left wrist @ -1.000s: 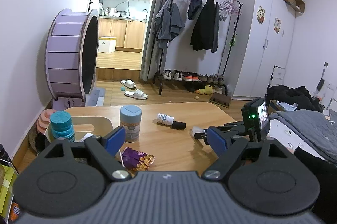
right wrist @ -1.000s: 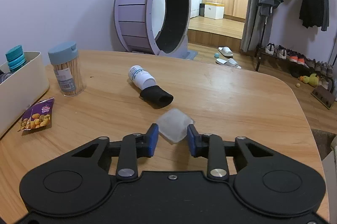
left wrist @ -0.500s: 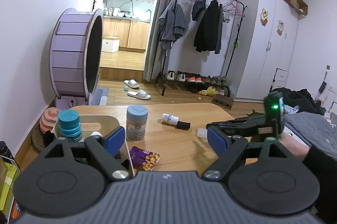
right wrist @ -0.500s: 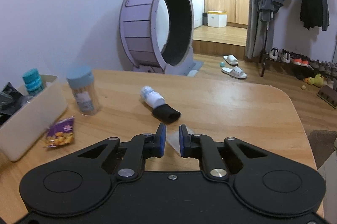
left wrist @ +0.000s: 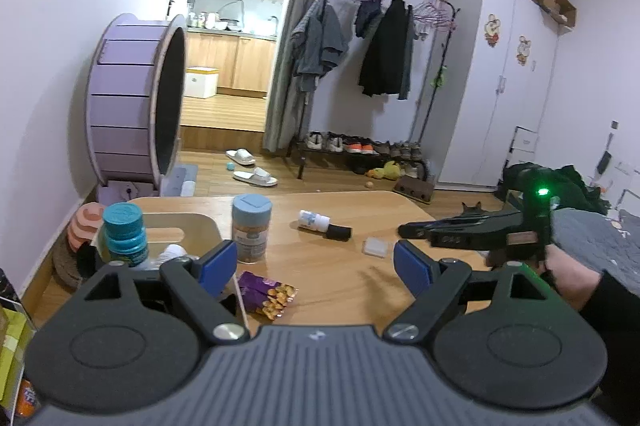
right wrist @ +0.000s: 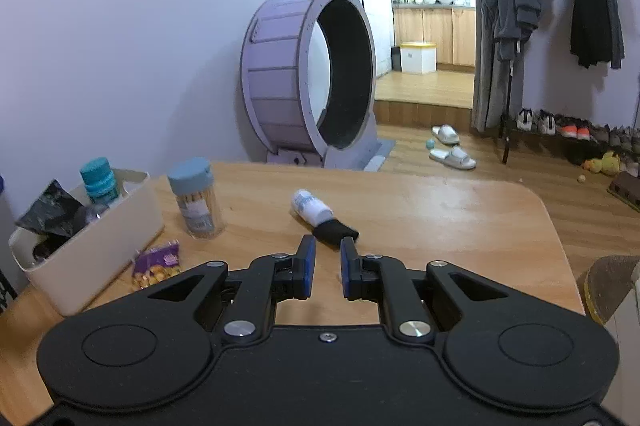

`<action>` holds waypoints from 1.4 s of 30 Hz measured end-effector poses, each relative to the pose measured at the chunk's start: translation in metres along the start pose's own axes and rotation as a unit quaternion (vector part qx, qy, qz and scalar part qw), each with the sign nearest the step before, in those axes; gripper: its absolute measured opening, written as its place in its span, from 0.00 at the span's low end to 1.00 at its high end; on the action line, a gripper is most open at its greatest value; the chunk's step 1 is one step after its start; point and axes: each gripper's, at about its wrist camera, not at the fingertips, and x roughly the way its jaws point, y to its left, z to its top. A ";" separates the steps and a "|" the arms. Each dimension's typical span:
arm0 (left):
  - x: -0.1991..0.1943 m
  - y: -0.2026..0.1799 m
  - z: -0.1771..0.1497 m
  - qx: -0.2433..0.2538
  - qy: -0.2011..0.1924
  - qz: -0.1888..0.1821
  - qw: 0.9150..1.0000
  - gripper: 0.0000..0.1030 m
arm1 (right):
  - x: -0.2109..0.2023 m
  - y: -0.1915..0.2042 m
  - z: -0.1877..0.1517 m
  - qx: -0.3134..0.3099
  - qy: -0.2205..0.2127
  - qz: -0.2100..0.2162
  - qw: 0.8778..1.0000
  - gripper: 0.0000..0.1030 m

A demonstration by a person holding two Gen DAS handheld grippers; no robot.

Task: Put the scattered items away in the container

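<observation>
Right tool [right wrist: 325,268] tips slightly apart, gripping nothing, clear packet [left wrist: 375,247] on table just beside it, left tool [left wrist: 316,264] wide apart

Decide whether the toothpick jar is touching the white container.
Apart. The right wrist view shows bare table between the toothpick jar and the white container.
</observation>
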 end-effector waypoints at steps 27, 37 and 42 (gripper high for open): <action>0.025 -0.021 -0.013 0.015 0.041 -0.047 0.998 0.86 | 0.075 -0.028 -0.011 -0.088 0.079 0.023 0.993 0.31; 0.009 -0.013 -0.005 0.011 0.019 -0.044 0.999 0.86 | 0.043 -0.027 -0.002 -0.053 0.050 0.029 0.997 0.11; -0.006 0.003 0.005 0.005 0.006 -0.010 1.000 0.86 | 0.019 -0.007 0.015 -0.042 0.006 0.061 0.997 0.11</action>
